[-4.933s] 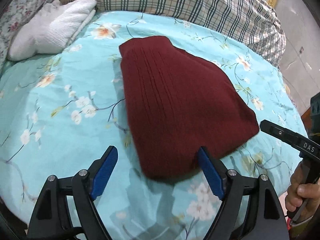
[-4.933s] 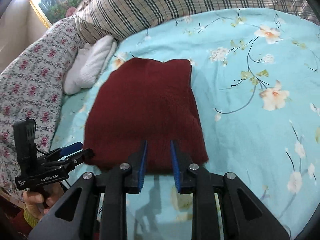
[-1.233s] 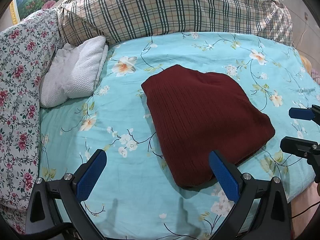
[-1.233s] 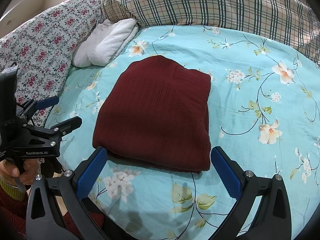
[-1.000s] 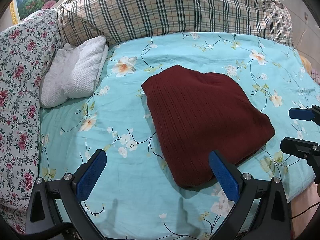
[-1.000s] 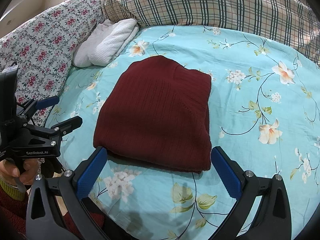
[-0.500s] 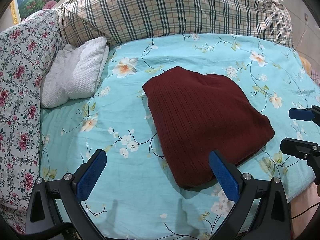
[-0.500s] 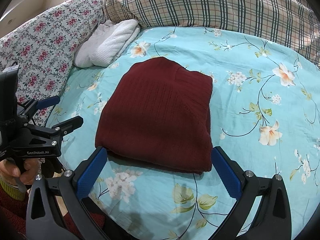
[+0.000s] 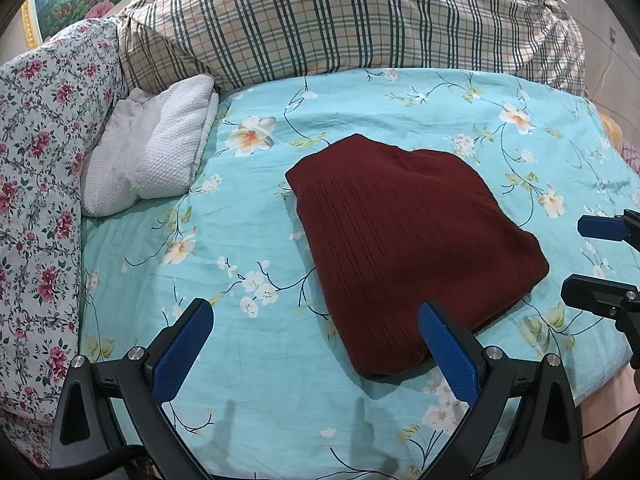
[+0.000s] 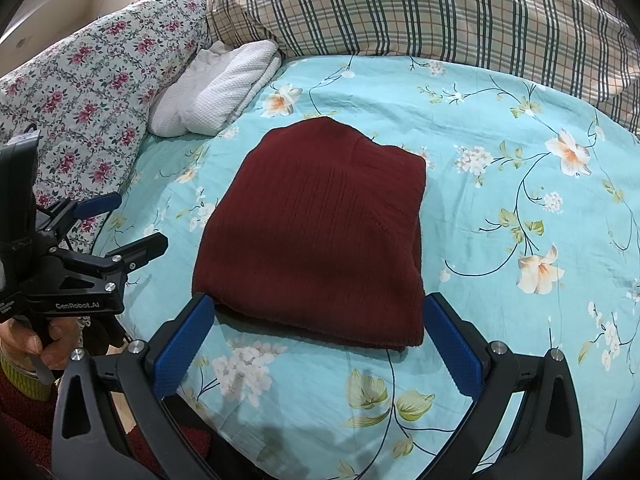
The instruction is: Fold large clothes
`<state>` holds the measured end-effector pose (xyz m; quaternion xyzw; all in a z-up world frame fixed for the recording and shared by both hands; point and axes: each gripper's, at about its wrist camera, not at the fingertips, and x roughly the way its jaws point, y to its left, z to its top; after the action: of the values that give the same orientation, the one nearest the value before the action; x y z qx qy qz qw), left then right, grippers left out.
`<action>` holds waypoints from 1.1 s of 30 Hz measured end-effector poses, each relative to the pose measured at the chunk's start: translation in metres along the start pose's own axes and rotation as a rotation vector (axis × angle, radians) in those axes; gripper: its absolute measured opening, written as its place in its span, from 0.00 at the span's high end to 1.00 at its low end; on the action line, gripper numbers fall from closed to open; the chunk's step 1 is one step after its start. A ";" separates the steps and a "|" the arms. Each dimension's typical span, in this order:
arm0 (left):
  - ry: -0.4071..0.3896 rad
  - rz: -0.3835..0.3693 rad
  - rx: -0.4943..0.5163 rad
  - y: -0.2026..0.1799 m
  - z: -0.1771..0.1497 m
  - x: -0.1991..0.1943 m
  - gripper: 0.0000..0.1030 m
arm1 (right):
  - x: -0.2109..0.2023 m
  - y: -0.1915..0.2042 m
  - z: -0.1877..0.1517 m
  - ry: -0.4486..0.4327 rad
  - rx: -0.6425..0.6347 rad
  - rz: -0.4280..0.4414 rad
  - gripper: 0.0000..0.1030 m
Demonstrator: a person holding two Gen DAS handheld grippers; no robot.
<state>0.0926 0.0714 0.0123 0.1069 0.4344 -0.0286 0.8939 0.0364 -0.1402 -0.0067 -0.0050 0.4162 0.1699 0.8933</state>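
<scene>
Maroon knit sweater (image 10: pixel 320 240) lies folded at the bed's (image 10: pixel 500 160) centre, white towel (image 9: pixel 152 152) at its 10 o'clock. Left claw (image 9: pixel 316 340) and right claw (image 10: pixel 316 340) hover wide, empty. Risk: a claw snagging the loose near edge would undo the fold.

A dark red knitted sweater (image 10: pixel 320 236) lies folded into a compact stack at the centre of the frame, flat on a turquoise floral bedsheet (image 10: pixel 500 128). The right gripper (image 10: pixel 316 344) fills the lower edge, its blue-padded jaws spread wide, one at each near corner of the sweater. At the left edge the left gripper (image 10: pixel 120 224) is held in a hand (image 10: pixel 36 340), jaws apart. A white textured towel (image 10: pixel 216 88) lies upper left, beside a rose-print pillow (image 10: pixel 88 72); a plaid quilt (image 10: pixel 420 8) spans the top.
</scene>
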 end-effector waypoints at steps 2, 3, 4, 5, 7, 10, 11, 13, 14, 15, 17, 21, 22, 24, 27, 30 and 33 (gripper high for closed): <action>0.001 0.000 -0.002 0.000 -0.002 0.000 0.01 | 0.000 0.000 0.000 -0.001 0.000 0.001 0.00; 0.001 0.000 -0.003 0.000 -0.001 0.000 0.01 | -0.001 0.000 0.001 -0.001 0.000 0.001 0.00; 0.000 0.000 -0.003 0.000 -0.001 -0.001 0.01 | -0.001 0.001 0.000 -0.002 0.000 0.000 0.00; 0.000 0.001 -0.004 -0.001 -0.002 -0.001 0.01 | -0.002 0.002 0.001 -0.003 0.000 0.000 0.00; -0.002 0.002 -0.005 -0.001 -0.002 -0.002 0.01 | -0.004 0.003 0.003 -0.010 0.001 0.002 0.00; -0.003 0.002 -0.006 -0.001 -0.001 -0.002 0.01 | -0.005 0.002 0.005 -0.017 0.003 0.003 0.00; -0.004 0.002 -0.006 0.000 0.000 -0.002 0.01 | -0.005 0.002 0.005 -0.017 0.002 0.004 0.00; -0.003 0.001 -0.006 0.000 0.000 -0.002 0.01 | -0.005 0.002 0.006 -0.017 0.002 0.004 0.00; -0.003 0.002 -0.006 0.000 -0.001 -0.002 0.01 | -0.005 0.002 0.005 -0.017 0.001 0.004 0.00; -0.004 0.002 -0.005 0.000 0.000 -0.002 0.01 | -0.005 0.002 0.005 -0.017 0.002 0.003 0.00; -0.004 0.003 -0.004 0.000 -0.001 -0.002 0.01 | -0.004 0.002 0.006 -0.014 -0.003 0.003 0.00; -0.006 0.004 -0.003 0.000 0.002 -0.001 0.01 | -0.004 0.002 0.007 -0.017 -0.003 0.004 0.00; -0.008 0.006 -0.003 -0.001 0.003 -0.001 0.01 | -0.004 0.001 0.007 -0.016 -0.003 0.004 0.00; -0.008 0.006 -0.001 -0.001 0.004 0.000 0.01 | -0.003 0.000 0.008 -0.016 -0.005 0.006 0.00; -0.012 0.004 -0.003 -0.002 0.004 0.001 0.01 | -0.002 0.000 0.009 -0.015 -0.005 0.006 0.00; -0.014 0.004 -0.005 -0.004 0.006 0.003 0.01 | -0.001 -0.004 0.012 -0.015 -0.004 0.009 0.00; -0.011 0.007 -0.008 -0.005 0.007 0.005 0.01 | 0.000 -0.007 0.014 -0.017 -0.006 0.009 0.00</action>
<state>0.1007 0.0652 0.0119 0.1048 0.4293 -0.0245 0.8967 0.0487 -0.1447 0.0020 -0.0044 0.4080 0.1751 0.8960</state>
